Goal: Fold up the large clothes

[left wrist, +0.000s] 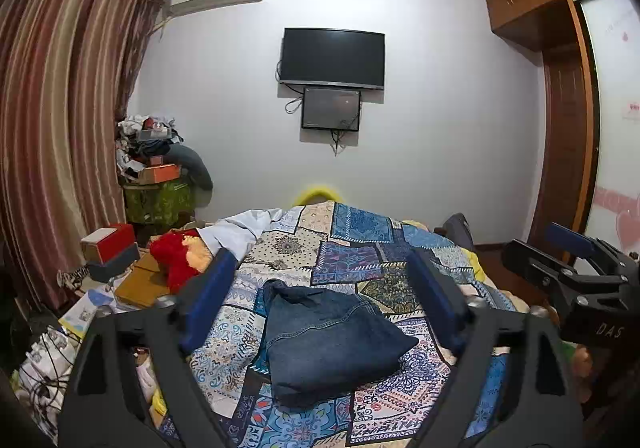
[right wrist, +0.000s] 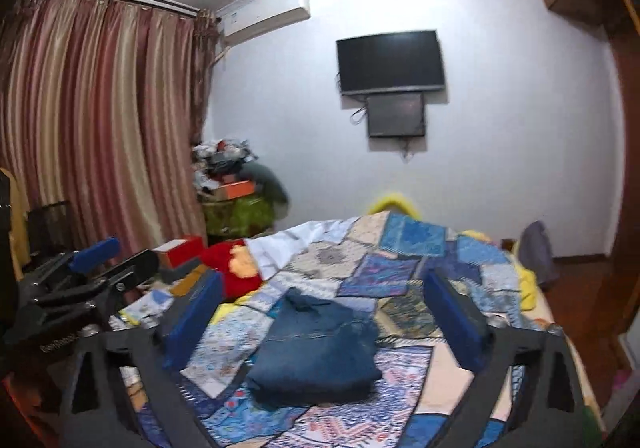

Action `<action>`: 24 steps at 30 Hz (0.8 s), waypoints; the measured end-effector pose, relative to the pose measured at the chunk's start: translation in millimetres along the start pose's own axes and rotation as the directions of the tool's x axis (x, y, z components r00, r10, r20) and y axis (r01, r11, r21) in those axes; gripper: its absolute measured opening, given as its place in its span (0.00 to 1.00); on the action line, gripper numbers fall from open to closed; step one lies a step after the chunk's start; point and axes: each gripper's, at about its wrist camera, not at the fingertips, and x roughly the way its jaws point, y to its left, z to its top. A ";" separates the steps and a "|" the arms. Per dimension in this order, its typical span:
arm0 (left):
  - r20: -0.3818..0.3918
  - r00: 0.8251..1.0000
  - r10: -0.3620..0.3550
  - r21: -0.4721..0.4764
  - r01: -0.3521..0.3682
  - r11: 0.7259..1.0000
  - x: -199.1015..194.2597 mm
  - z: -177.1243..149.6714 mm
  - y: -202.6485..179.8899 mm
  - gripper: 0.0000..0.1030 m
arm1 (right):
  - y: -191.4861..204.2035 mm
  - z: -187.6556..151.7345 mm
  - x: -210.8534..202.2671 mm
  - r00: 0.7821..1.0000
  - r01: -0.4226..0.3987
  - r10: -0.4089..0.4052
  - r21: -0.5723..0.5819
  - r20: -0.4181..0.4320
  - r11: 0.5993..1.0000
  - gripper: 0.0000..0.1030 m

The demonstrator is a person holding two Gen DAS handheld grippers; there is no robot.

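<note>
Two pairs of tongs stand spread wide with nothing between their blue pads: the left tongs (left wrist: 324, 298) and the right tongs (right wrist: 326, 320) both hang above the bed (left wrist: 400, 400), released and clear of the cloth.

Much is cut off or unclear. The right wrist view is blurred throughout, so the quilt's patterns smear there. Each pair's black frame blocks the bottom of its own view and hides the near edge of the bed. The right tongs also show at 3 o'clock in the left wrist view, partly cropped by the lens rim; the left tongs show at 9 o'clock in the right wrist view. A yellow object (left wrist: 318, 193) behind the far end of the bed shows only its curved top. What is heaped in the corner pile (left wrist: 154, 151) by the striped curtain (left wrist: 60, 107) is hard to sort out, apart from an orange box (left wrist: 160, 172).

Boxes (left wrist: 110, 244) sit stacked at 9 o'clock beside a red plush toy (left wrist: 176, 258); their contents cannot be seen.

The folded denim garment (left wrist: 328, 340) lies on the patchwork quilt (left wrist: 352, 244), framed between the fingers of each pair, at about 6 o'clock from centre, touching neither.
</note>
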 end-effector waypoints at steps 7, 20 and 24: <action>0.006 1.000 0.023 -0.014 -0.023 1.000 -4.0 -4.3 0.7 0.99 | 4.3 -7.8 2.2 0.999 0.009 -0.008 0.005 -0.042 1.000 1.00; 0.008 1.000 0.022 -0.010 -0.022 1.000 -6.0 -7.3 -3.7 1.00 | -1.0 -8.0 6.8 0.998 0.010 -0.009 0.023 -0.056 1.000 1.00; 0.008 1.000 0.020 -0.004 -0.020 1.000 -4.4 -6.8 -4.8 1.00 | -1.6 -7.9 6.3 0.999 0.013 -0.011 0.024 -0.053 1.000 1.00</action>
